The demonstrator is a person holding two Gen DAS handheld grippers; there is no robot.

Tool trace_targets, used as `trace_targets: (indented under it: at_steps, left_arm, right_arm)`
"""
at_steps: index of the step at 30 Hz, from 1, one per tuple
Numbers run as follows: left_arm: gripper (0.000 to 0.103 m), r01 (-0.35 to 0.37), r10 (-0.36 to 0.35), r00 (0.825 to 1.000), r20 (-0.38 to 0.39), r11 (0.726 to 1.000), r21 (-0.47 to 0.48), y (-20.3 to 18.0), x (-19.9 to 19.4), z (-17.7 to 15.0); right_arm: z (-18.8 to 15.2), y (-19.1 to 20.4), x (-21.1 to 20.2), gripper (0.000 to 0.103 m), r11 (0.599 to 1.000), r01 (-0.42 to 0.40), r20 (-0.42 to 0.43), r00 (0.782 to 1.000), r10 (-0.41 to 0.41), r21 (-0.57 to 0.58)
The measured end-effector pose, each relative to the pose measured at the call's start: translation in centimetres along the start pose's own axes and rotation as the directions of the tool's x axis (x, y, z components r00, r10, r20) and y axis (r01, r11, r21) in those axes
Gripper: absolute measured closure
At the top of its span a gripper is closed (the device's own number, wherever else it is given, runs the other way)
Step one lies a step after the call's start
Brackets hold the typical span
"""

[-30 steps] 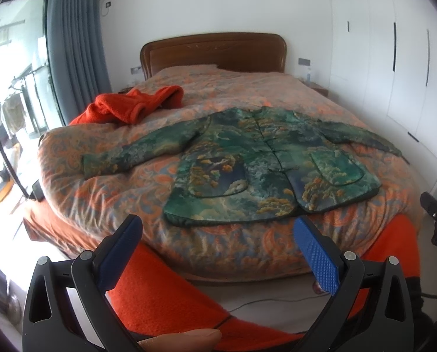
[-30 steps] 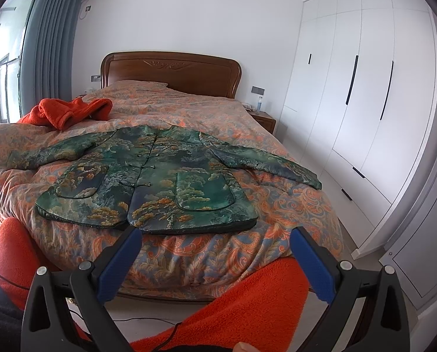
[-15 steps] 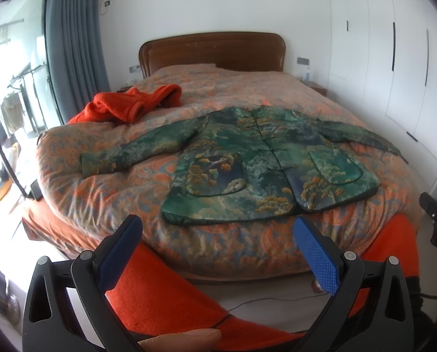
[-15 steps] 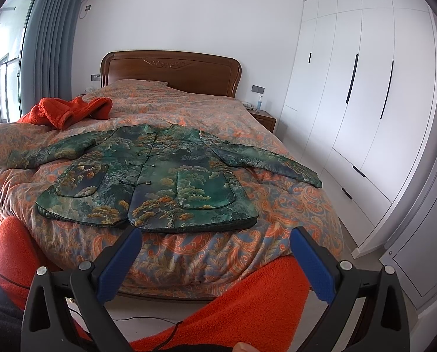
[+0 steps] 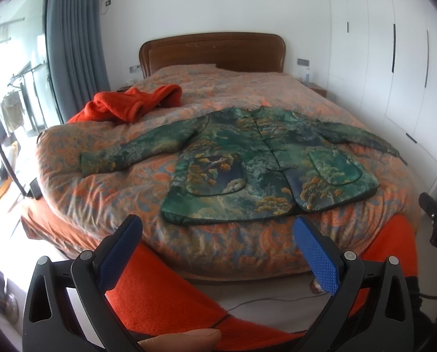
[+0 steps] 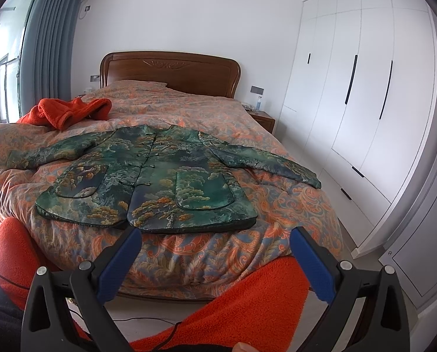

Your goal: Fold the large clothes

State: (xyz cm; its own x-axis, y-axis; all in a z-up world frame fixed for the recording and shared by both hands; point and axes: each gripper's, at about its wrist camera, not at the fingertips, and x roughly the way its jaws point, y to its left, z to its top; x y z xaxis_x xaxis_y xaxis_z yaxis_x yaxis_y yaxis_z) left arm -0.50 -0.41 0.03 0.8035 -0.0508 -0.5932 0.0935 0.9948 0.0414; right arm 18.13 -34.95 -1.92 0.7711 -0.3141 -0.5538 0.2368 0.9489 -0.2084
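A green patterned jacket [image 5: 265, 161] [image 6: 148, 173] lies flat and face up on the bed, both sleeves spread out to the sides, hem toward me. My left gripper [image 5: 215, 234] hangs open short of the bed's foot, below the hem, with nothing between its blue pads. Held just as wide and bare, the right gripper [image 6: 215, 246] is open in front of the hem's right half. Neither touches the jacket.
The bed [image 5: 115, 202] has an orange paisley quilt and a wooden headboard [image 6: 171, 73]. An orange garment [image 5: 133, 104] is bunched at the back left. Orange trouser legs [image 6: 247, 296] show below. White wardrobes [image 6: 362, 111] line the right wall; a window and curtain [image 5: 69, 44] stand left.
Both views have shifted slightly closer to the bed; the jacket and the grippers' opening are unchanged.
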Motion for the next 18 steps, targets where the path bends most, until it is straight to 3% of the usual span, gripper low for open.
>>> trace_targets:
  at_steps: [18]
  left_arm:
    - [0.000, 0.003, -0.003, 1.000, 0.002, 1.000, 0.003, -0.31, -0.11, -0.22]
  right_arm:
    - [-0.03, 0.01, -0.11, 0.000, 1.000, -0.002, -0.004, 1.000, 0.002, 0.001]
